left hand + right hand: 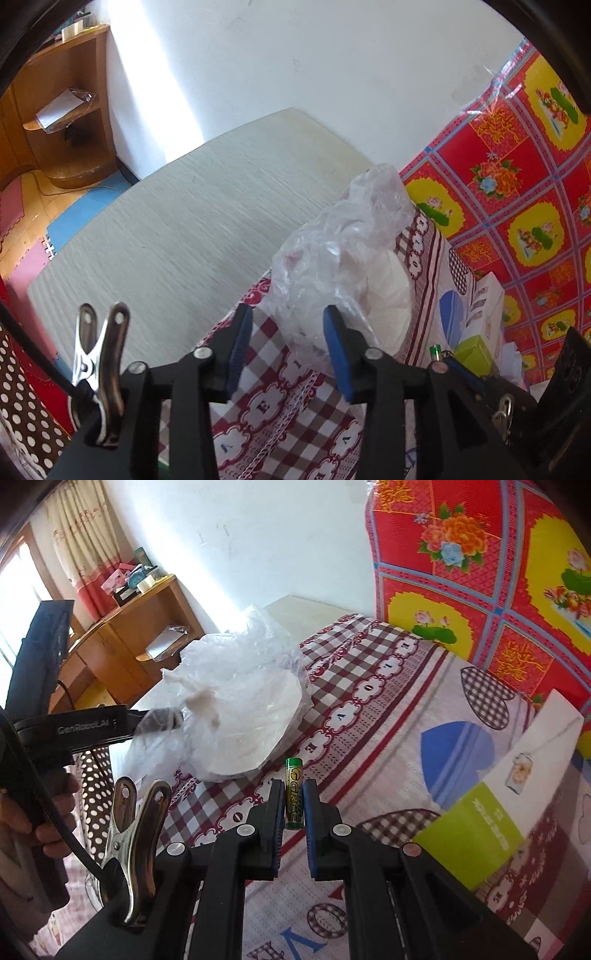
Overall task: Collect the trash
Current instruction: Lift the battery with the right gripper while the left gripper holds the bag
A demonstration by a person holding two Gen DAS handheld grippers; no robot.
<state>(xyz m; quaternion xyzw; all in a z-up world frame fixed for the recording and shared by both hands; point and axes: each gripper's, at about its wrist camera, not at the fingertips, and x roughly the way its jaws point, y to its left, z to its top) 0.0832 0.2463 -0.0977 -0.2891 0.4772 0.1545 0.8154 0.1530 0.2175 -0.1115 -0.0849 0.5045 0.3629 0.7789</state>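
Note:
A crumpled clear plastic bag [332, 251] lies over a white round dish [391, 295] on the checked cloth. My left gripper [288, 347] stands open around the bag's near edge; the film touches the right pad [338, 354], while the left pad is clear of it. In the right wrist view the same bag [236, 686] sits at the centre left, and the left gripper's tip [162, 718] is veiled by its film. My right gripper [294, 797] is shut on a green battery [294, 771], held upright just above the cloth.
The checked and lettered cloth [369, 701] covers the surface. A white and green box [498, 812] lies at the right. A red floral sheet [480, 572] hangs behind. A pale wood-grain board [184, 221] and a wooden shelf [140, 627] are to the left. A hand [48, 812] holds the left gripper.

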